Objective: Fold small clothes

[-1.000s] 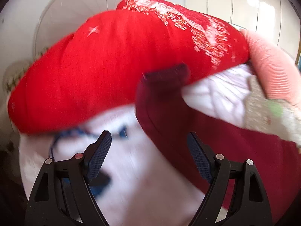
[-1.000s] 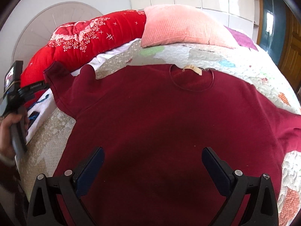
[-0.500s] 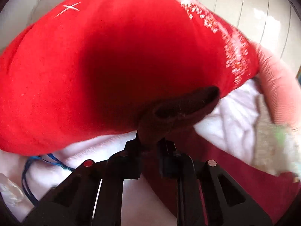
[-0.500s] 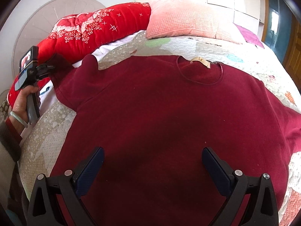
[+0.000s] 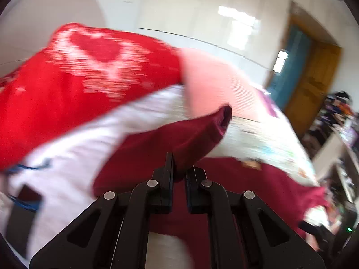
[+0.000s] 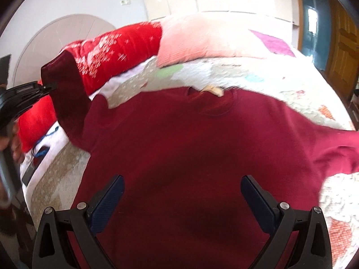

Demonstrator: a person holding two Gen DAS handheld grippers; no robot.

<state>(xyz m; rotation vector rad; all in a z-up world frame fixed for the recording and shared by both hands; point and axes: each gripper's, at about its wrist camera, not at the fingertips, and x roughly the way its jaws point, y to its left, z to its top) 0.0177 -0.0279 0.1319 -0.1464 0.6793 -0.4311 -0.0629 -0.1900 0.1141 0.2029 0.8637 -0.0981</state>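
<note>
L gripper (image 5: 179, 174) clamps sweater (image 6: 190, 157) sleeve (image 5: 179, 139) | R gripper (image 6: 182, 198) fingers apart

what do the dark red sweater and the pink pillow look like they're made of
Dark red sweater: seems a soft, matte knit or fleece; it drapes limply where its sleeve is lifted, with no sheen. Pink pillow: looks like ribbed or waffle-textured cloth, matte; fine lines cross its cover. Exact fibres cannot be told.
</note>
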